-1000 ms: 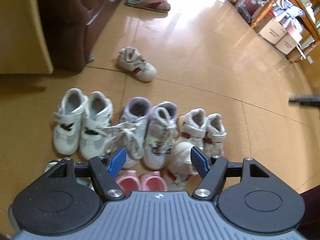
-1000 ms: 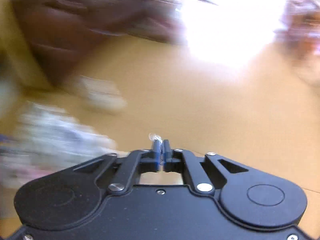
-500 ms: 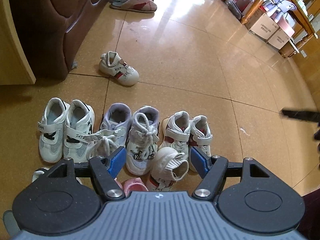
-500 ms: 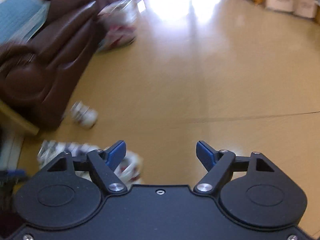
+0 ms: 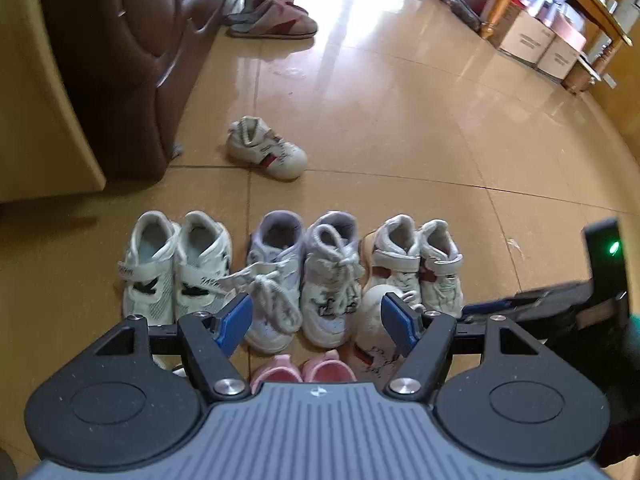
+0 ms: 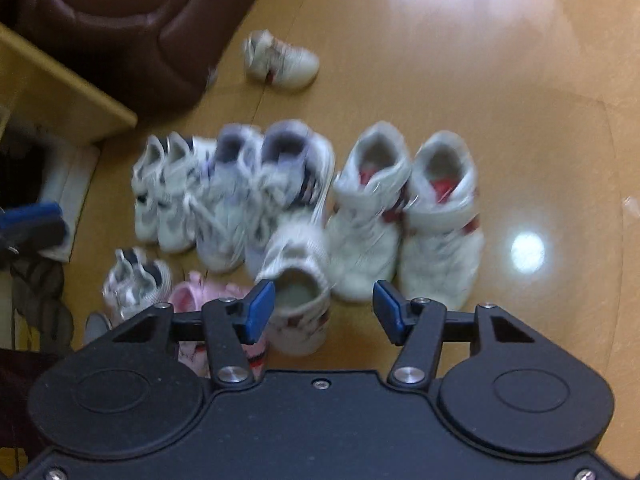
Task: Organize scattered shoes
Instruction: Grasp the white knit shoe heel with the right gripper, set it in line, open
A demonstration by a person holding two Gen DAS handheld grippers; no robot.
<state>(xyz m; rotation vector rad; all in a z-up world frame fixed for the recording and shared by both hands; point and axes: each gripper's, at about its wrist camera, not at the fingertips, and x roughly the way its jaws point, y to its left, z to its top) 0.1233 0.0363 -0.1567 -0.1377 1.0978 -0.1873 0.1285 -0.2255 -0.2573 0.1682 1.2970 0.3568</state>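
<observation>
Three pairs stand in a row on the tan floor: a white pair, a purple-grey laced pair and a white pair with red straps. In front of them lie pink shoes and a single cream shoe with a knit collar. Its cream, red-striped match lies alone farther out. My left gripper hovers open over the near shoes, holding nothing. My right gripper is open with its jaws closing. The cream knit-collar shoe sits below, near its left finger, untouched. This view is blurred.
A brown leather sofa and a yellow cabinet side stand at the left. Slippers lie far back. Boxes sit under a wooden table at the back right. A small grey-white pair sits by the pink shoes.
My right gripper went from shut to open and swung down from the bare floor to over the shoe row. Its body now shows at the right of the left wrist view.
</observation>
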